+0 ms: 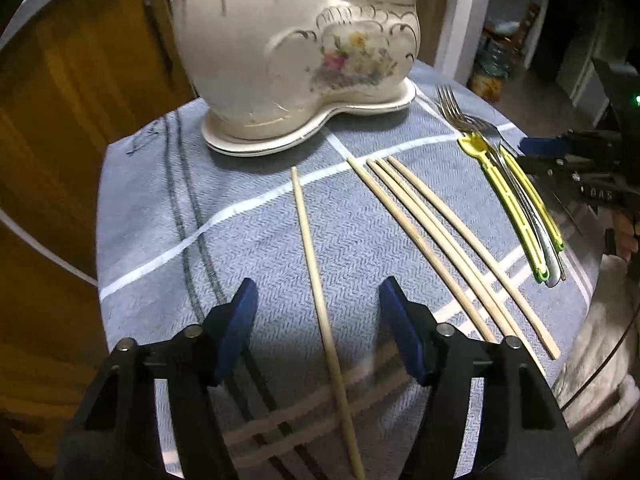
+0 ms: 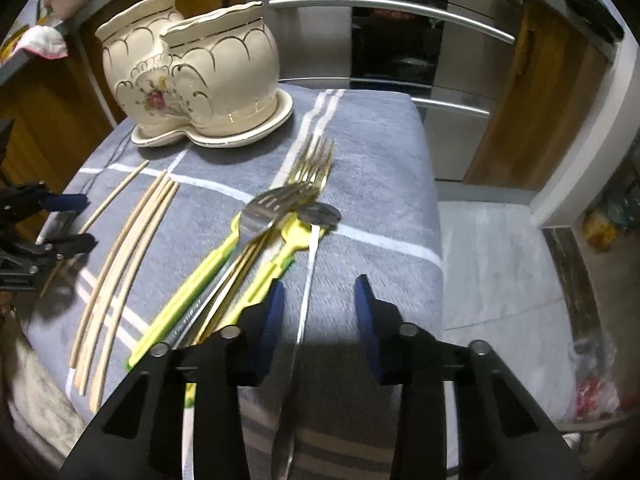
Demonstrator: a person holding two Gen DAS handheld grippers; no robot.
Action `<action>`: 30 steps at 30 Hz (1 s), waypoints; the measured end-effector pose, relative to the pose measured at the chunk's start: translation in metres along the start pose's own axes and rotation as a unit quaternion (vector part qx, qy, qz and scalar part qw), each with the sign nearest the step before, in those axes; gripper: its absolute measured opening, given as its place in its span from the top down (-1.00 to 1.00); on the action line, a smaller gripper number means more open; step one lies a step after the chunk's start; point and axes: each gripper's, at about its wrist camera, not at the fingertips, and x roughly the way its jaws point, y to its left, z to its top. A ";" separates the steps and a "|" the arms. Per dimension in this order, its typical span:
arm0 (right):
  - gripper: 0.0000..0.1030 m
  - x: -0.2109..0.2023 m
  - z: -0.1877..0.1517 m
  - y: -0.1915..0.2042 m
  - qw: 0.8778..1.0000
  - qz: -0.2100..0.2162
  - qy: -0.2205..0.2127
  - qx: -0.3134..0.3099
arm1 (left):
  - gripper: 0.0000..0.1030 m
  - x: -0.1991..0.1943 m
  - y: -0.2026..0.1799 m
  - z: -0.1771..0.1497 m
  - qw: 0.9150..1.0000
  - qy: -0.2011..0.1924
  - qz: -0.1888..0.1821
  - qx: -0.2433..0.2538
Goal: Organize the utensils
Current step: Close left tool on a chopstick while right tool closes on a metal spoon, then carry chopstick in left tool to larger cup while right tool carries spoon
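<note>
The left hand-held gripper (image 1: 318, 294) hangs low over the grey striped cloth (image 1: 248, 216) that covers the counter, its blue pads spread on either side of a single chopstick (image 1: 316, 292), which runs between them without either pad touching it. To the right of that stick lie four more chopsticks (image 1: 444, 236) close together, fanning slightly toward the near edge. Further right sits a heap of cutlery: two yellow-green plastic utensils (image 1: 508, 204) with metal forks (image 1: 454, 108) among them, tines pointing to the far side. At the far end of the cloth stands a cream ceramic holder (image 1: 288, 48) with two pots joined on one base, painted with flowers and gold scallops; it stands well apart from the loose utensils. The right hand-held gripper (image 2: 320, 312) hovers over the right side of the heap, its pads apart around the thin handle of a metal spoon (image 2: 310, 264), whose bowl lies beyond; the handle passes nearer the left pad, and no pad presses on it. A slotted metal utensil (image 2: 264, 212) lies across the forks there. Behind the counter is a steel oven front (image 2: 400, 32).
</note>
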 end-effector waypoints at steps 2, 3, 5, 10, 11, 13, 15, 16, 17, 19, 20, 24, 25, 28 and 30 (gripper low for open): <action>0.44 0.002 0.003 0.001 1.000 -0.001 0.002 -0.006 | -0.14 0.002 0.001 0.003 1.000 0.005 0.000 0.001; 0.50 0.001 0.004 0.001 1.000 0.000 0.002 -0.009 | -0.08 0.002 0.002 0.004 1.000 0.009 0.000 0.001; 0.57 0.002 0.005 0.002 1.000 0.004 0.003 -0.015 | 0.07 0.001 0.005 0.005 1.000 0.016 -0.002 0.004; 0.76 0.002 0.005 0.001 1.000 0.010 0.000 -0.013 | 0.54 -0.001 0.013 0.005 1.000 0.029 -0.008 0.008; 0.79 0.003 0.006 0.001 1.000 0.011 -0.002 -0.013 | 0.57 -0.001 0.014 0.006 1.000 0.029 -0.006 0.008; 0.86 0.003 0.006 0.000 1.000 0.012 -0.004 -0.009 | 0.68 -0.001 0.016 0.006 1.000 0.025 -0.002 0.008; 0.87 0.003 0.006 0.000 1.000 0.010 -0.007 -0.006 | 0.78 0.000 0.016 0.006 1.000 0.020 0.004 0.017; 0.88 0.003 0.006 0.000 1.000 0.009 -0.008 -0.005 | 0.84 0.000 0.015 0.004 1.000 0.017 0.005 0.017; 0.89 0.003 0.005 0.000 1.000 0.007 -0.011 -0.003 | 0.87 0.000 0.016 0.003 1.000 0.013 0.008 0.016; 0.92 0.001 0.005 -0.001 1.000 0.003 -0.017 0.001 | 0.90 -0.001 0.017 0.001 1.000 0.006 0.009 0.013; 0.92 0.000 0.004 -0.002 1.000 0.002 -0.021 0.004 | 0.90 -0.004 0.020 -0.002 1.000 0.002 0.008 0.012; 0.92 -0.006 0.001 -0.002 0.999 -0.001 -0.035 0.008 | 0.91 -0.008 0.020 -0.008 1.000 -0.009 0.003 0.008; 0.92 -0.007 0.000 -0.001 0.999 -0.004 -0.038 0.008 | 0.91 -0.010 0.020 -0.010 1.000 -0.011 0.001 0.008; 0.92 -0.016 -0.002 0.000 0.998 -0.004 -0.055 0.011 | 0.91 -0.017 0.017 -0.015 1.000 -0.023 -0.002 0.008; 0.92 -0.021 -0.003 0.000 0.998 -0.008 -0.064 0.012 | 0.91 -0.025 0.016 -0.018 0.999 -0.038 -0.008 0.005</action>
